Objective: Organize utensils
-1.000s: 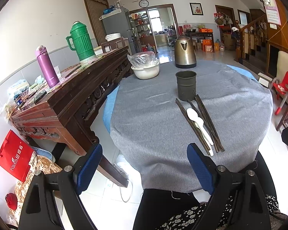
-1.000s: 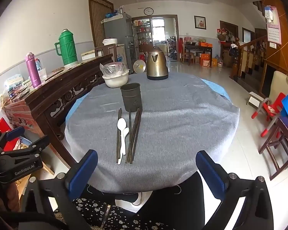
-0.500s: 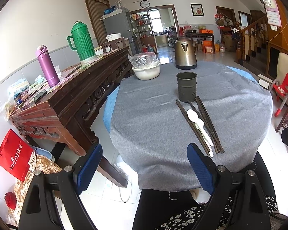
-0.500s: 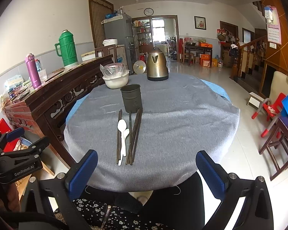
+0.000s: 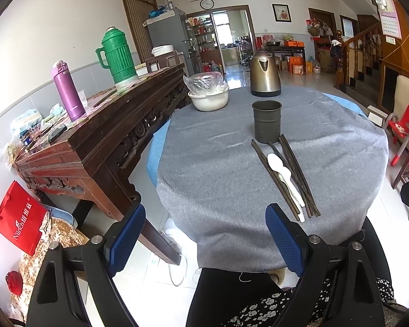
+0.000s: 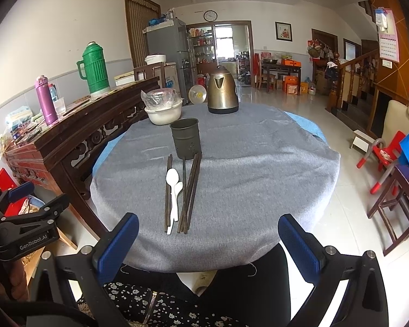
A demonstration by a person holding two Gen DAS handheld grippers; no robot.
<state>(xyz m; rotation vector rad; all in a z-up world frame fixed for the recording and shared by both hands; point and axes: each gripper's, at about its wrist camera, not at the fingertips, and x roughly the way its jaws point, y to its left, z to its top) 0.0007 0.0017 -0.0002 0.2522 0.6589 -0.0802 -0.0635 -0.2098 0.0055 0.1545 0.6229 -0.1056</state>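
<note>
Almost nothing has moved since the earlier frames: both grippers only drift a little, and every utensil lies where it lay, so I judge that the task is not yet begun.

Round counter (image 6: pixel 259 169) under a grey cloth carries everything. Far on it stand a metal kettle (image 6: pixel 222 90) and a white bowl (image 6: pixel 164 113) covered with plastic. Nearer stands the dark holder cup (image 6: pixel 186 139), upright and seemingly empty. Just in front of it lie the dark chopsticks (image 6: pixel 189 190) in a loose row, their far tips near the foot of the cup, and between them two white spoons (image 6: pixel 174 190), one overlapping the other.

Left gripper (image 5: pixel 204 238) and right gripper (image 6: pixel 208 242) hover at the near edge of the counter, jaws wide apart, holding nothing. The next step is probably to reach for a chopstick or spoon.
</note>
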